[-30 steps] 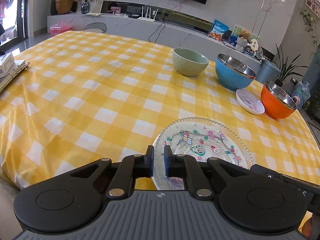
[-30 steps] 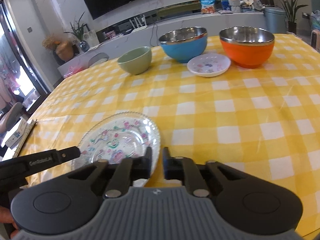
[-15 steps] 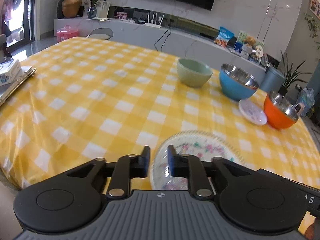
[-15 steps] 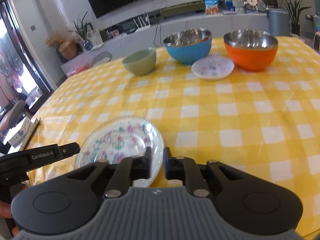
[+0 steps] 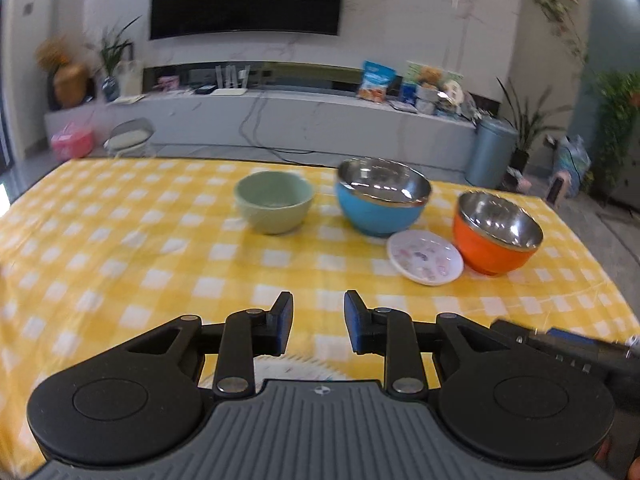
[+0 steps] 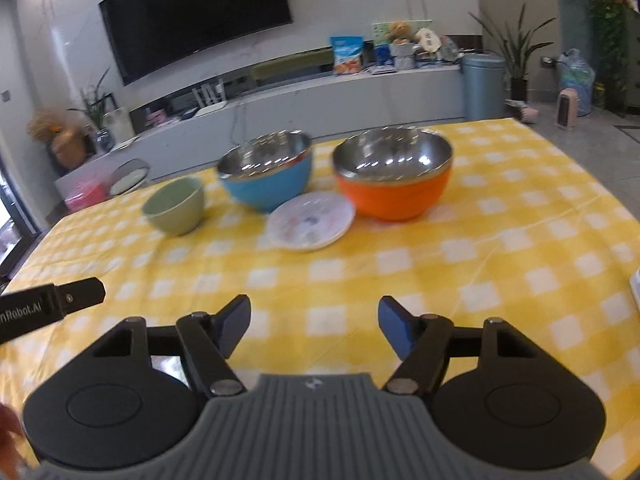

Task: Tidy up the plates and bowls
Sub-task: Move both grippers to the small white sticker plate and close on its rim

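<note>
On the yellow checked table [image 5: 120, 264] stand a green bowl [image 5: 273, 207], a blue steel-lined bowl [image 5: 380, 204], an orange steel-lined bowl [image 5: 496, 236] and a small white patterned plate [image 5: 425, 262]. The same row shows in the right wrist view: green bowl [image 6: 174, 206], blue bowl [image 6: 267, 179], small plate [image 6: 311, 221], orange bowl [image 6: 394, 176]. My left gripper [image 5: 317, 320] has its jaws opening with nothing between them; only the rim of the glass flowered plate [image 5: 296, 368] peeks out below its fingers. My right gripper [image 6: 314, 326] is opening wide, also empty.
Part of the other gripper [image 6: 52, 306] juts in at the left of the right wrist view. A white object [image 6: 636, 288] sits at the table's right edge. Behind the table are a grey TV bench [image 5: 280, 120] and a bin [image 5: 490, 152].
Both grippers let go of the glass flowered plate, opened, and rose and tilted up toward the far bowls. The plate has dropped almost out of both views.
</note>
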Motion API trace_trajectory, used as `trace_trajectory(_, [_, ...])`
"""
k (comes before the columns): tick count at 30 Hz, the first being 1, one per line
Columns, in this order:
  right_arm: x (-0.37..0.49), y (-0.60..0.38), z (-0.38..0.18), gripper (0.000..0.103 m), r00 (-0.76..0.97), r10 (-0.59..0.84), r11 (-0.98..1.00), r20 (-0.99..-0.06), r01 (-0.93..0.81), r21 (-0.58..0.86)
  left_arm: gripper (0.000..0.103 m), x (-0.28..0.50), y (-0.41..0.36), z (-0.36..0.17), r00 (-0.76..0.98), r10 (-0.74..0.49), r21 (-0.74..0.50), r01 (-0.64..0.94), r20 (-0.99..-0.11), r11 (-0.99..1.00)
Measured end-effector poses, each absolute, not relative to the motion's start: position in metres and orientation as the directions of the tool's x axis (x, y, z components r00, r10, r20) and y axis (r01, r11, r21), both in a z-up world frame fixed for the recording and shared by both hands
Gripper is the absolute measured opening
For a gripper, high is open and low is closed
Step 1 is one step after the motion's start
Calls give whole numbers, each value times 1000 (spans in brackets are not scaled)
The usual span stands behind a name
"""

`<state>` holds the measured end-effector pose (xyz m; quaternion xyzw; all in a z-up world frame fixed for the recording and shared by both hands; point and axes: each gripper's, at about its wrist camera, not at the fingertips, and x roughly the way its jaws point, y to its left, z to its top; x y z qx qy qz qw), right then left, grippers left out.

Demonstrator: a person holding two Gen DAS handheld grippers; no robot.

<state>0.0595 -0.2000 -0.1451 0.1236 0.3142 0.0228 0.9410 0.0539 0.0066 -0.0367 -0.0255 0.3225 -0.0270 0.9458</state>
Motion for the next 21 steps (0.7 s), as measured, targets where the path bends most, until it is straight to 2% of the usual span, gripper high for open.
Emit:
trace_trajectory(5, [81,-220,-148,70,807,87,949,-584,111,294,34,82,-13,-46,764,-115,-90,75,-635,993])
trace_trajectory(7, [89,-225,-150,70,811,80,944,-580,126,306,44,95,-18,-51,747,-130,-105,81,-652,991])
trace_trajectory(9, [96,-228,-155,70,811,72,937,-581,144,317,48,103,-22,-55,741,-137,-110,86,-657,990])
trace_trajectory(21, [139,-243,-180,69,792,100,882,-602,210,423,63,158,-32,-80,696,-276,-281,110,-663,953])
